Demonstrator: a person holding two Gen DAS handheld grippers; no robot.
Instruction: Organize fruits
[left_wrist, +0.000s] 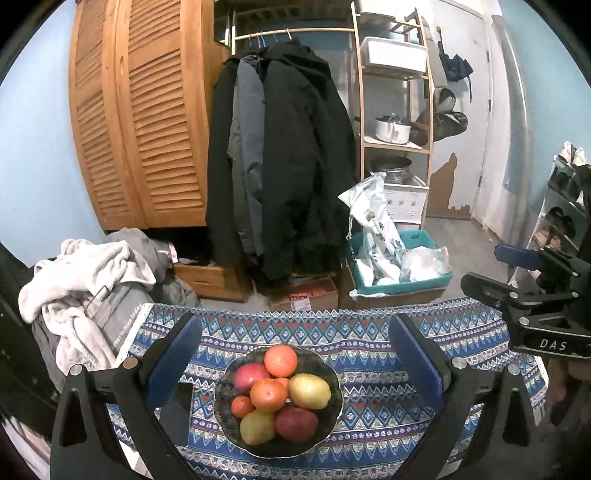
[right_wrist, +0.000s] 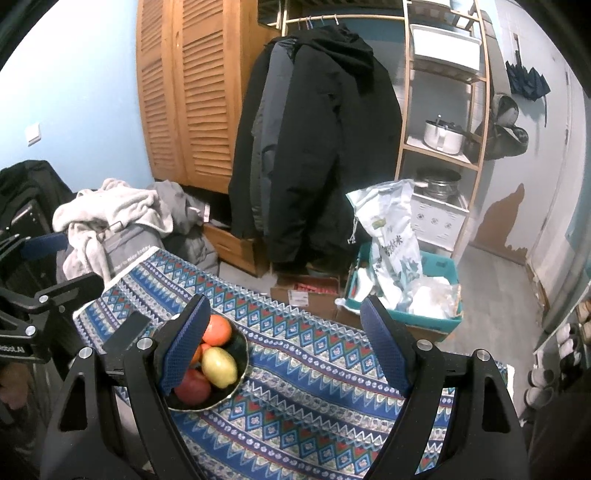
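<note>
A dark bowl (left_wrist: 332, 373) sits on the patterned tablecloth (left_wrist: 369, 332) and holds several fruits: oranges (left_wrist: 280, 360), red apples (left_wrist: 296, 424) and yellow fruits (left_wrist: 309, 390). My left gripper (left_wrist: 295, 354) is open and empty, held above the bowl with its jaws either side of it. My right gripper (right_wrist: 284, 343) is open and empty, to the right of the bowl (right_wrist: 242, 349); its left finger (right_wrist: 184, 347) hides part of the fruit. A yellow fruit (right_wrist: 219, 367) and a red apple (right_wrist: 192, 386) show there. The right gripper also shows in the left wrist view (left_wrist: 535, 295).
A dark phone-like slab (left_wrist: 177, 413) lies left of the bowl. Beyond the table's far edge are a laundry pile (left_wrist: 85, 280), hanging coats (left_wrist: 288, 158), cardboard boxes (left_wrist: 306, 295), a teal bin with bags (left_wrist: 399, 266) and a wooden shelf (left_wrist: 395, 110).
</note>
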